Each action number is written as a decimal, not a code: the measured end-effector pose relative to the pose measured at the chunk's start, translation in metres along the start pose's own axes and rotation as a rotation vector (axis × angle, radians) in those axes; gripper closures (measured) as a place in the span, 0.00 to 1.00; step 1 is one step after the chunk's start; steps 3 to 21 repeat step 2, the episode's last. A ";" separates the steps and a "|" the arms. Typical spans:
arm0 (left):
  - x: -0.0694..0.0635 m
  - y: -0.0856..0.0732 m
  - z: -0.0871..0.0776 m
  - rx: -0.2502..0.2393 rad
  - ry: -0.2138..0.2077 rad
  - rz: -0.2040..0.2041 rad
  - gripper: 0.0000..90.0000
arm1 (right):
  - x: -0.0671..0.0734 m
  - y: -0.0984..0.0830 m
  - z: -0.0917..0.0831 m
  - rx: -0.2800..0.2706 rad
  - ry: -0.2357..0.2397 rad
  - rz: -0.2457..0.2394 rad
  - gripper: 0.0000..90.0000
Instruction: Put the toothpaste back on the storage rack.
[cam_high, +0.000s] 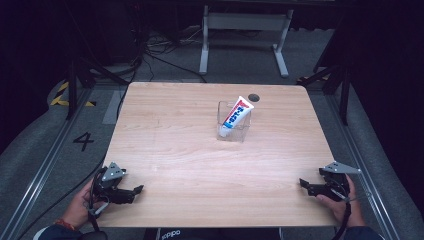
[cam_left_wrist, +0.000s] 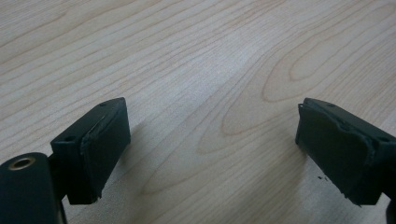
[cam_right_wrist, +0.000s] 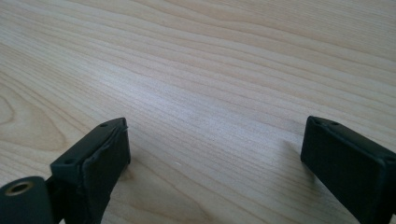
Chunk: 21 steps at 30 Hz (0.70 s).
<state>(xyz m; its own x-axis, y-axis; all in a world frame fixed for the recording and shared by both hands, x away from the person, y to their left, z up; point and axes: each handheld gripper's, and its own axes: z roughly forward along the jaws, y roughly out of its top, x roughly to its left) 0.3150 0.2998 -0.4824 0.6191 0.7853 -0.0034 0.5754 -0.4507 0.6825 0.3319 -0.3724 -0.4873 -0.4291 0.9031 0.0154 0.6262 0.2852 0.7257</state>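
left gripper (cam_left_wrist: 212, 144) jaws wide apart, empty; right gripper (cam_right_wrist: 215, 163) likewise

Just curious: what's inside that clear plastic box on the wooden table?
A white toothpaste tube leans in the clear plastic box, cap end down, top poking out. Nothing else shows inside, as far as I can tell.

A black "4" (cam_high: 83, 141) is marked on the grey floor (cam_high: 45, 145); the toothpaste tube's (cam_high: 237, 114) lettering is too small to read.

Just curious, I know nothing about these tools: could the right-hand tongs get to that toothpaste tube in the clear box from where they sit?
Probably yes: bare wooden table lies between the open right tongs and the white toothpaste tube, which sticks out of the clear plastic box.
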 end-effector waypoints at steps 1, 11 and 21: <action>0.000 0.000 0.000 0.000 0.000 0.000 0.12 | 0.000 0.000 0.000 0.000 0.000 0.000 0.09; 0.000 0.000 0.000 0.000 0.000 0.000 0.12 | 0.000 0.000 0.000 0.000 0.000 0.000 0.09; 0.000 0.000 0.000 0.000 0.000 0.000 0.12 | 0.000 0.000 0.000 0.000 0.000 0.000 0.09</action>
